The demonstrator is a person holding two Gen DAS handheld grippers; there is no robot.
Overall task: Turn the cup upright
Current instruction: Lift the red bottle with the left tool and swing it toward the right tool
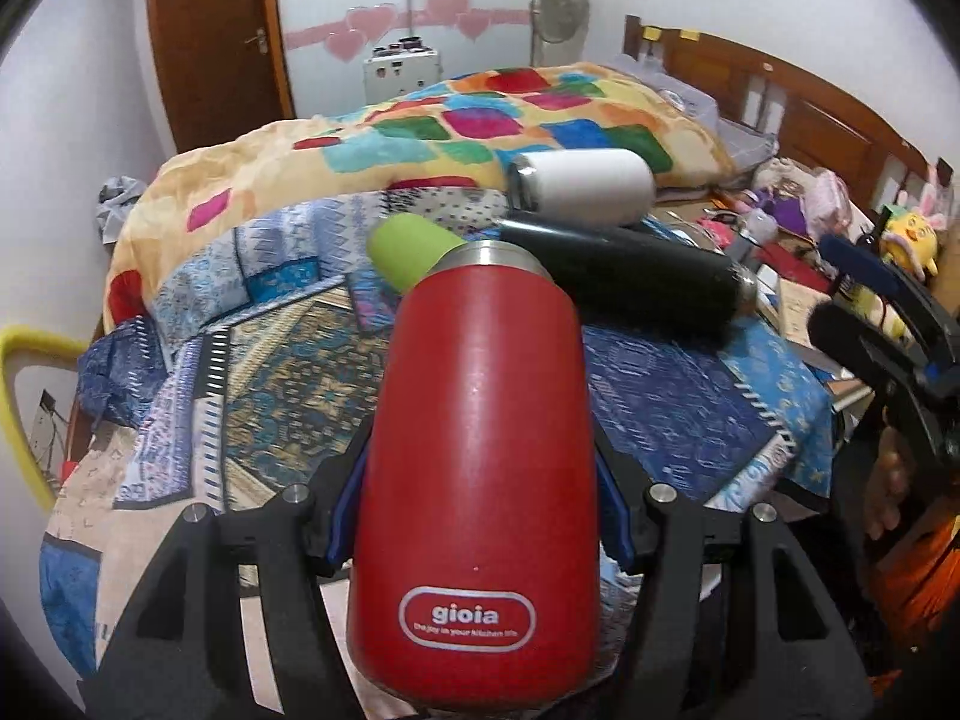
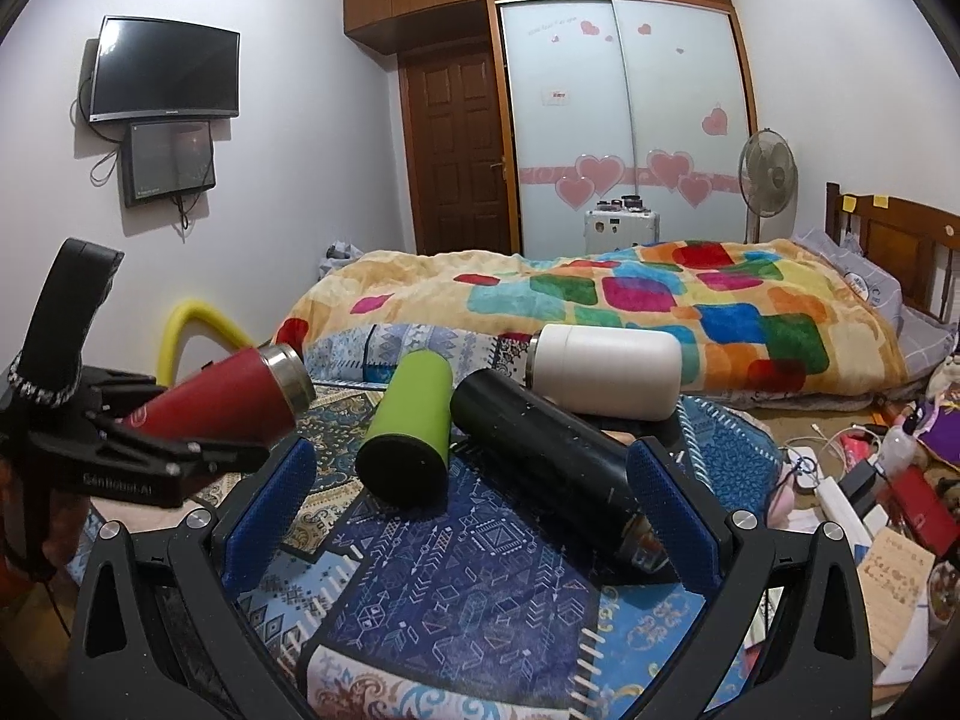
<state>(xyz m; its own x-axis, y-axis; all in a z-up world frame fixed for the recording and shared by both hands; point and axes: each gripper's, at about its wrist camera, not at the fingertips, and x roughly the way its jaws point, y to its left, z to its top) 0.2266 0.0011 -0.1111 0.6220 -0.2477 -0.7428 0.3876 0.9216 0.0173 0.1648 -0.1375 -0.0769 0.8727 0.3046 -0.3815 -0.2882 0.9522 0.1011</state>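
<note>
My left gripper (image 1: 480, 468) is shut on a red "gioia" cup (image 1: 480, 456), held tilted off the cloth with its steel mouth pointing away; it also shows in the right wrist view (image 2: 228, 399). A green cup (image 2: 411, 438), a black cup (image 2: 546, 456) and a white cup (image 2: 606, 369) lie on their sides on the patterned cloth (image 2: 480, 570). My right gripper (image 2: 474, 516) is open and empty, low over the cloth, its right pad next to the black cup's mouth end.
A bed with a colourful blanket (image 2: 630, 294) lies behind the cups. Clutter of cables, boxes and papers (image 2: 870, 498) sits at the right. A yellow chair frame (image 2: 186, 324) stands at the left.
</note>
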